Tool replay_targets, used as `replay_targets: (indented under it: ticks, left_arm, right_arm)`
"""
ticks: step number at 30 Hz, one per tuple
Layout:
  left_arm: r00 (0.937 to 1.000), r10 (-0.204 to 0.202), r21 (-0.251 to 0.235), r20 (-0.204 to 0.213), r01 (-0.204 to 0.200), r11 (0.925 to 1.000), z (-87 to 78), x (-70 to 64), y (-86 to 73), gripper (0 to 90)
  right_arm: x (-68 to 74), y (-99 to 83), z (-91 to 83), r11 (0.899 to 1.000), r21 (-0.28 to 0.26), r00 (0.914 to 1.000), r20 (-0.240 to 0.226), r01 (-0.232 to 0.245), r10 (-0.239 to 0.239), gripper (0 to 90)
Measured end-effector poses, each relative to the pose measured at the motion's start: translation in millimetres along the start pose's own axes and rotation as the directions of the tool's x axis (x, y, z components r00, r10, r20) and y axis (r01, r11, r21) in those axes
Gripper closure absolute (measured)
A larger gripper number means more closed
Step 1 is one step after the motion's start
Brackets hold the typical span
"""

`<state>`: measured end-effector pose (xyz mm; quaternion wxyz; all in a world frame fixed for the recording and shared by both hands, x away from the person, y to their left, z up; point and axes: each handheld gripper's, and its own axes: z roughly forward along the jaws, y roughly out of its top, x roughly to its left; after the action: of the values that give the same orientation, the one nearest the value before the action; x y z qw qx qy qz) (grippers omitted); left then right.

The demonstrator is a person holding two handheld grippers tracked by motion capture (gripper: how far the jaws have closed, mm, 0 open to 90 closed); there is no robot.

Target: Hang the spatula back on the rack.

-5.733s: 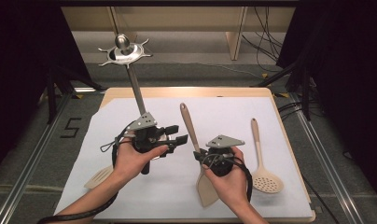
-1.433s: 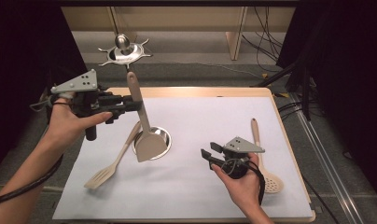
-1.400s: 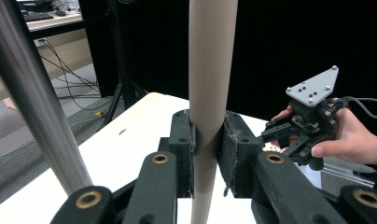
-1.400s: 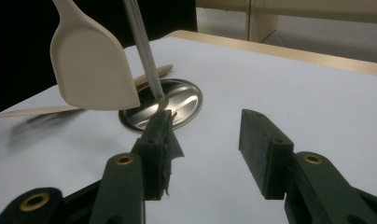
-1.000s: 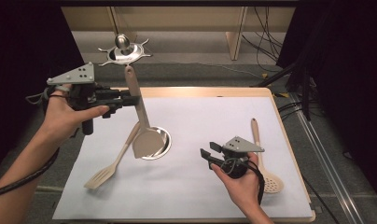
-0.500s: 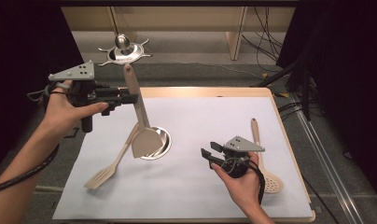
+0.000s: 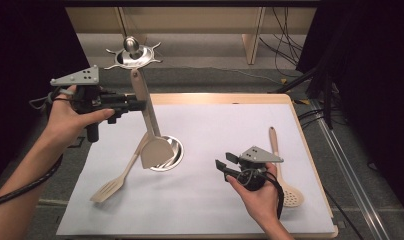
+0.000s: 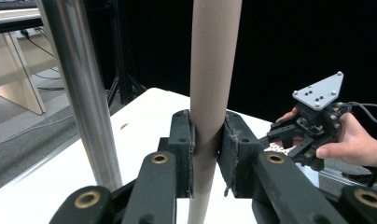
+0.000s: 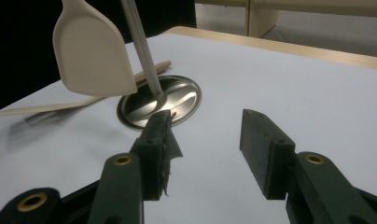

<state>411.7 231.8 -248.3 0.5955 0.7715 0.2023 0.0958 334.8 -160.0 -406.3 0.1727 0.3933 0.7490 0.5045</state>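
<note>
My left gripper [image 7: 138, 105] is shut on the handle of a beige solid spatula [image 7: 154, 150], which it holds upright off the table. The blade hangs just above the round base [image 7: 174, 155] of a metal utensil stand. The stand's pole [image 8: 84, 93] rises beside the handle [image 8: 210, 70], and its hooked top [image 7: 133, 50] sits above. In the left gripper view both pads press the handle. Low over the sheet at the front right, my right gripper [image 7: 224, 163] is open, with nothing between its jaws [image 9: 205, 144]. It faces the base [image 9: 177, 100] and the blade [image 9: 91, 51].
A beige slotted spatula [image 7: 117, 177] lies on the white sheet [image 7: 215, 125] left of the base. A slotted spoon [image 7: 286, 177] lies at the right beside my right hand. The wooden table edge [image 7: 310, 150] runs close on the right. Dark curtains stand at both sides.
The left gripper took the solid spatula from the table's middle and raised it upright beside the stand, edging it higher and closer over the last second. The right gripper withdrew rightward and now rests.
</note>
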Motion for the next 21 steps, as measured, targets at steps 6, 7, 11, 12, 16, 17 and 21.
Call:
replay_targets:
  ticks: [6,7,11,12,16,17,21]
  left_arm:
    - [0.9991,-0.043,-0.041,-0.005,0.043,0.9982,-5.5,3.0,-3.2,73.0]
    - [0.9984,-0.056,-0.053,-0.004,0.055,0.997,-6.9,4.0,-3.4,72.3]
    - [0.9977,-0.056,-0.07,-0.038,0.053,0.9961,-8.8,2.6,-5.0,72.0]
    - [0.9969,-0.064,-0.077,-0.046,0.06,0.9952,-8.8,2.0,-5.6,71.8]
    - [0.9925,-0.097,-0.114,-0.075,0.088,0.9896,-9.0,0.4,-10.2,70.1]
    - [0.9915,-0.098,-0.118,-0.085,0.088,0.9892,-9.4,-0.4,-11.0,69.7]
    - [0.9803,-0.039,-0.124,-0.193,0.015,0.9921,-12.2,-11.4,-13.2,63.9]
  right_arm:
    - [3.0,-0.9,-0.2,0.999,0.011,0.9992,-0.01,-0.039,0.039,54.1]
    - [3.3,-0.9,0.2,0.999,0.008,0.999,-0.012,-0.044,0.044,54.1]
    - [1.5,-1.3,1.0,1.0,0.006,0.9998,-0.012,-0.015,0.015,54.1]
    - [2.0,-1.5,1.7,1.0,0.001,0.9994,-0.022,-0.028,0.028,54.1]
    - [1.0,-2.3,1.9,1.0,0.007,0.9999,-0.013,-0.008,0.008,54.0]
    - [1.4,-2.3,2.1,1.0,0.005,0.9997,-0.019,-0.015,0.015,53.9]
    - [1.5,-2.3,1.8,1.0,0.001,0.9994,-0.025,-0.022,0.022,53.8]
